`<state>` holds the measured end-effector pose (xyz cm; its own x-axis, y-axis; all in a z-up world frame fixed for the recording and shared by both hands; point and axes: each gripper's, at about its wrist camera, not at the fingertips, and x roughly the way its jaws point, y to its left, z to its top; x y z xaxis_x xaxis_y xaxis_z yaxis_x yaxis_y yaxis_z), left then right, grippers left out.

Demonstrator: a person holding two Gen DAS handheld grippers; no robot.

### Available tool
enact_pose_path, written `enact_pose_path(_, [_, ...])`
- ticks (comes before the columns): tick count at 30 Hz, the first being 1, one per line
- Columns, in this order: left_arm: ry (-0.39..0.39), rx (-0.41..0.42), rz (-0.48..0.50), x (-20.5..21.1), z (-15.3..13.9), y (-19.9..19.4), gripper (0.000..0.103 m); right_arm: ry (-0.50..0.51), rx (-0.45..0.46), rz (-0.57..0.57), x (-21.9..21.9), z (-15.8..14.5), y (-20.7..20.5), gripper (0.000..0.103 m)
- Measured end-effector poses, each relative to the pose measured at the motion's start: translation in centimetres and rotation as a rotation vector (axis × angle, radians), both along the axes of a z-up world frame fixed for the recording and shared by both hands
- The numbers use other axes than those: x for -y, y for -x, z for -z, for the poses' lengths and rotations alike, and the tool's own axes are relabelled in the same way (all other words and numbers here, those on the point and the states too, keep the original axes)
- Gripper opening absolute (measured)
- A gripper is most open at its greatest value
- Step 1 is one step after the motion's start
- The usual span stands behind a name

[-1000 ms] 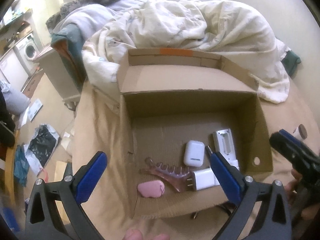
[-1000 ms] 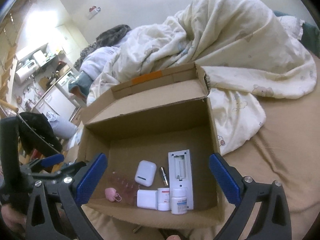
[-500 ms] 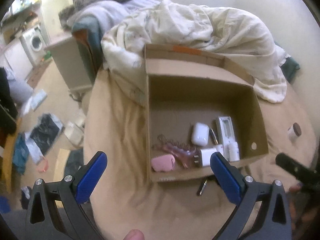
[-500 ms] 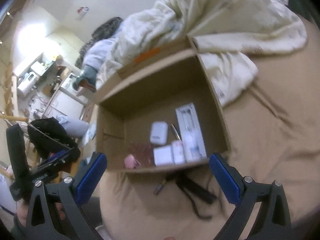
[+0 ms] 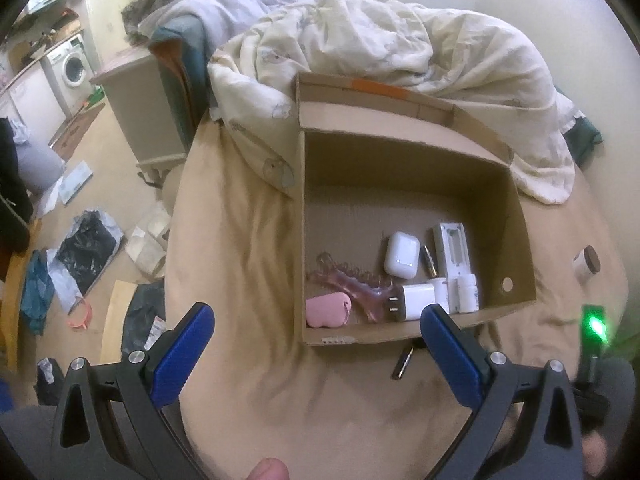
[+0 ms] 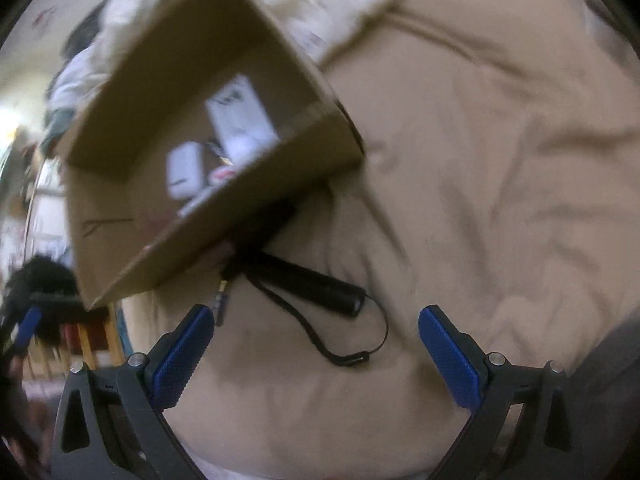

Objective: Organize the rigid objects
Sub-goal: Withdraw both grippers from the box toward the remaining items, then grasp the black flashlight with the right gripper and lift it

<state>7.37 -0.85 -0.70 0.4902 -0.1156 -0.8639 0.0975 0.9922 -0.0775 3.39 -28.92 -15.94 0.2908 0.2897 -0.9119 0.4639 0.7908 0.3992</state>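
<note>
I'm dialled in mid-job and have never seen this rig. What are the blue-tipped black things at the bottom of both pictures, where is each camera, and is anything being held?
No robot here: a person carries a pair of hand-held tongs in each hand, with a fisheye camera on each looking forward between its two blue-padded fingers. The sharp picture comes from the left tongs, the blurred, tilted one from the right tongs. Both stand open and hold nothing.

Below lies a bed with a tan sheet and an open cardboard box. In the box: a white earbud case, a pink hair claw, a pink pouch, a white charger plug, a white remote with its back cover off, and small white bottles. Outside, at the box's near wall, lies a black stick-shaped device with a wrist cord.
</note>
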Motion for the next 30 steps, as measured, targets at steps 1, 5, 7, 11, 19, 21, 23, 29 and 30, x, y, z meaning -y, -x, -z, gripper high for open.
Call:
enact_pose_path(1, [0.002,-0.009,-0.002,0.0,0.1,-0.1,0.103,0.001,-0.020,0.030,-0.2,0.5,0.1,0.103])
enact_pose_path(5, [0.027,-0.024,-0.003,0.0,0.1,-0.3,0.103,0.114,-0.067,0.120,-2.1,1.5,-0.5,0.103])
enact_pose_path(7, [0.029,-0.022,-0.001,0.2,-0.1,-0.3,0.103,0.193,-0.077,0.132,-3.3,1.7,-1.4,0.103])
enact_pose_path(11, [0.038,-0.022,0.007,0.2,-0.2,-0.2,0.103,0.374,-0.123,0.140,-5.7,2.5,-3.4,0.103])
enact_pose_path(19, [0.065,-0.030,0.016,-0.1,-0.5,0.0,0.103,0.536,-0.075,0.186,-8.0,3.4,-3.4,0.103])
enact_pose_path(21, [0.075,-0.027,0.019,0.0,-0.7,0.1,0.103,0.538,-0.033,0.172,-8.2,3.4,-2.8,0.103])
enact_pose_path(23, [0.080,-0.026,0.024,0.1,-0.8,0.2,0.103,0.539,0.001,0.144,-8.3,3.1,-2.4,0.103])
enact_pose_path(29, [0.083,-0.031,0.037,0.4,-0.7,0.3,0.103,0.487,0.043,0.082,-8.2,1.9,-1.1,0.094])
enact_pose_path(30, [0.079,-0.031,0.038,0.5,-0.7,0.3,0.103,0.479,0.045,0.072,-8.2,1.9,-0.9,0.094])
